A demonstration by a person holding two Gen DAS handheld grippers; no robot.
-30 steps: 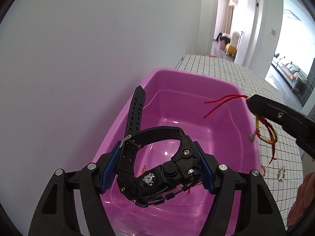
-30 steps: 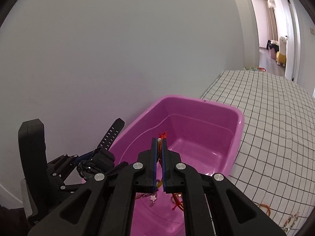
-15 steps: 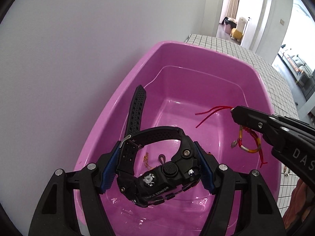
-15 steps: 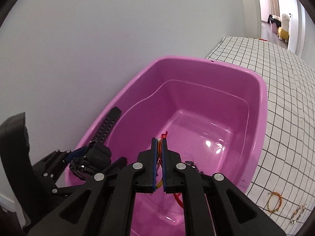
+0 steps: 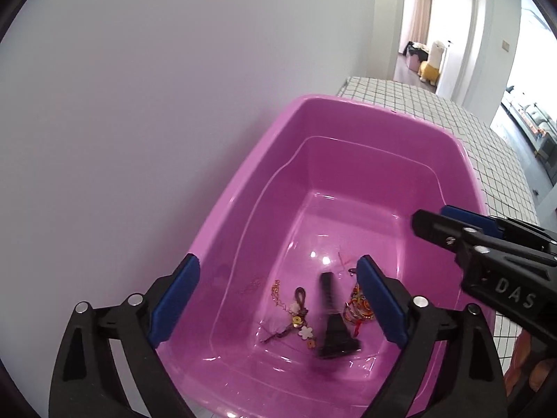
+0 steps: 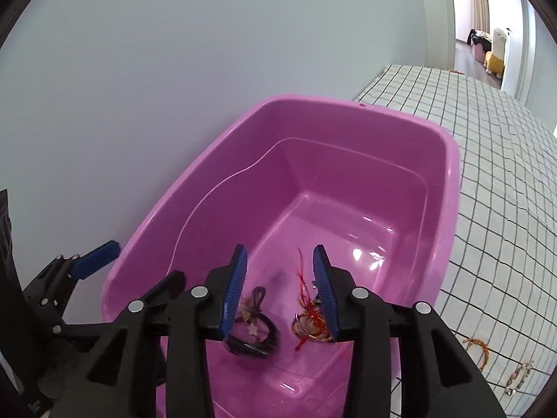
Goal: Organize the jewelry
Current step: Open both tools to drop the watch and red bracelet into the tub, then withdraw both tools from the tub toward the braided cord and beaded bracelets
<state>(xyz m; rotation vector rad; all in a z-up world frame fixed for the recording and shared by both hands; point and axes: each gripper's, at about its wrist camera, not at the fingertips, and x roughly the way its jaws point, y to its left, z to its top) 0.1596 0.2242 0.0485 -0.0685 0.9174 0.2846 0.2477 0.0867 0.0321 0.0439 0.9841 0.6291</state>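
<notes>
A pink plastic tub (image 5: 348,111) (image 6: 348,111) stands against the wall. My left gripper (image 5: 278,301) is open and empty above the tub's near end. A black watch (image 5: 334,327) (image 6: 257,334), blurred, lies on the tub floor below it. My right gripper (image 6: 280,292) is open and empty over the tub. A red and gold cord bracelet (image 6: 310,317) (image 5: 358,308) lies on the floor under it. A flower charm trinket (image 5: 299,317) (image 6: 252,317) lies beside the watch.
The tub sits on a white checked cloth (image 6: 504,181) next to a plain wall (image 5: 174,104). A gold bracelet (image 6: 478,348) and a small chain piece (image 6: 520,374) lie on the cloth right of the tub. A doorway (image 5: 431,24) is far behind.
Both grippers have opened. The watch has dropped from the left gripper and the red cord bracelet from the right gripper, both onto the tub floor.
</notes>
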